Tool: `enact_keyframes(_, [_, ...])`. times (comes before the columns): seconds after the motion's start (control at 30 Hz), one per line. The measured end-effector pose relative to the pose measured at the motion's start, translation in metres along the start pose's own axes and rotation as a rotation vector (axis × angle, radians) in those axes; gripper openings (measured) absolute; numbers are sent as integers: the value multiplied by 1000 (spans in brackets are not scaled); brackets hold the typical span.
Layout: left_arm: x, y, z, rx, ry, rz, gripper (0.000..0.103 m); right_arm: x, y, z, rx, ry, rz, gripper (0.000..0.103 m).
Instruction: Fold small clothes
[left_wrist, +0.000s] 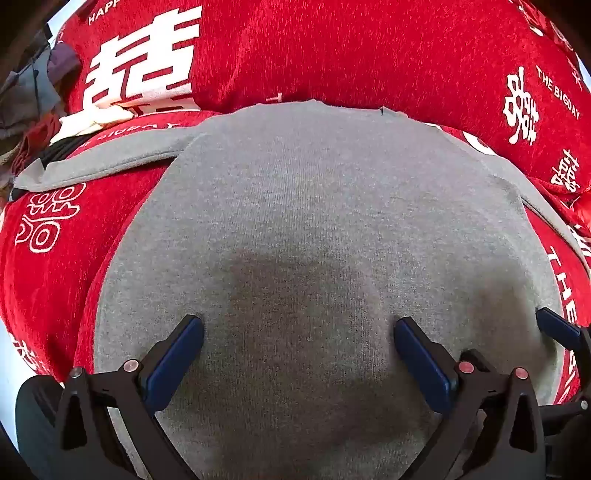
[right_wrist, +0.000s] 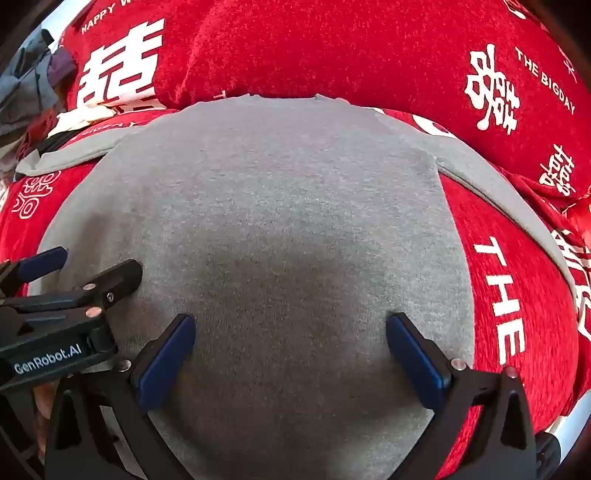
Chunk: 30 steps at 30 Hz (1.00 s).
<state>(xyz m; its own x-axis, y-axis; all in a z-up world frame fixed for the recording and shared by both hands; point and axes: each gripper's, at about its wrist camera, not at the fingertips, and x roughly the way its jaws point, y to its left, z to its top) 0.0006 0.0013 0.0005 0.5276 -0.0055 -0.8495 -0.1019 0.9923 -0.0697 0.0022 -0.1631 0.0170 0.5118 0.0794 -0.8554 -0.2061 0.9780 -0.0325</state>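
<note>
A small grey knit top (left_wrist: 295, 206) lies flat on a red cover, its body toward me, one sleeve (left_wrist: 110, 158) out to the left and the other (right_wrist: 498, 195) out to the right. My left gripper (left_wrist: 297, 325) is open, both blue-padded fingers resting on the grey fabric near its lower left part. My right gripper (right_wrist: 290, 321) is open too, fingers down on the fabric just right of the left one. The left gripper also shows at the left edge of the right wrist view (right_wrist: 92, 269). Neither holds cloth.
The red cover (left_wrist: 48, 266) with white characters and "THE BIGDAY" lettering spreads under the top. A red cushion (left_wrist: 332, 51) of the same print rises behind. A pile of other clothes (left_wrist: 33, 92) lies at the far left.
</note>
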Motion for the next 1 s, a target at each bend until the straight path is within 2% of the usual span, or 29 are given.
enact_keyframes(0.07, [1, 2, 2, 9, -4, -2, 103, 0, 0, 0, 0, 6, 0, 103])
enact_keyframes(0.23, [-7, -2, -2, 12, -71, 16, 103, -4, 1, -1, -1, -11, -12, 103])
enact_keyframes(0.43, [-11, 0, -8, -16, -13, 30, 103, -7, -9, -9, 42, 22, -29, 103])
enact_keyframes(0.7, [-13, -1, -14, 4, -52, 25, 103, -10, -4, -16, 41, -26, -37, 103])
enact_keyframes(1.0, [-14, -1, -19, -6, -95, 17, 103, -14, -2, -15, 53, -30, -55, 103])
